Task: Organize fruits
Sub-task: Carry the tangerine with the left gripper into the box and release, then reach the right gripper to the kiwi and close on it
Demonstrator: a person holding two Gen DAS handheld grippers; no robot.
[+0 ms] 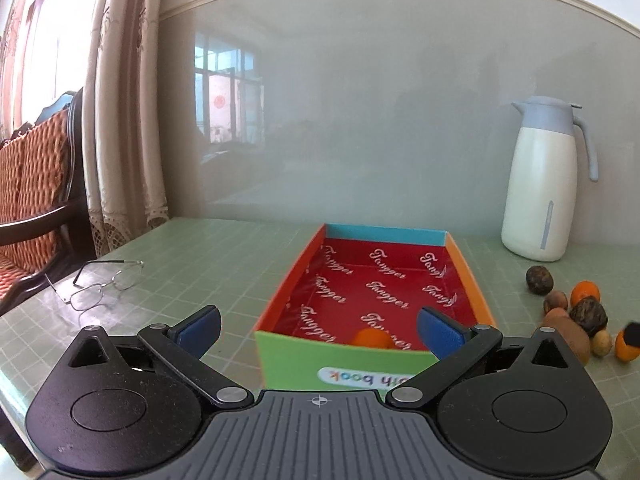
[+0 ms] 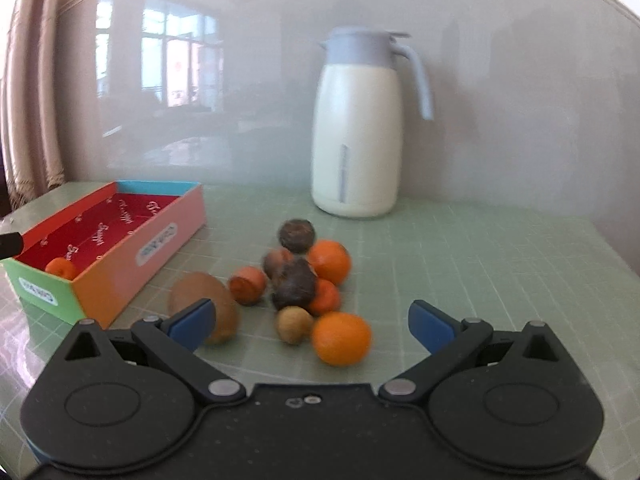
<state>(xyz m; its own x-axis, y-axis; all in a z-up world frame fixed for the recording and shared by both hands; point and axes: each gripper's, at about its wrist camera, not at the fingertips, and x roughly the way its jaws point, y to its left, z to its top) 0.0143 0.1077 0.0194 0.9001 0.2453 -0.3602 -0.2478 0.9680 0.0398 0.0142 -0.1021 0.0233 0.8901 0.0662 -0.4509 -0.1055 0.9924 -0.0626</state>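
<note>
Partly hidden orange point(image 1: 372, 338) in box point(image 1: 340, 356), blurred, perhaps kiwi point(image 2: 204, 308)

A white jug point(image 1: 538, 184) stands by the wall; spectacles point(image 1: 100, 286) lie on the green mat point(image 1: 208, 256).

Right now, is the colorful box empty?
No. The open box holds one small orange at its near end; the rest of its floor is bare.
</note>
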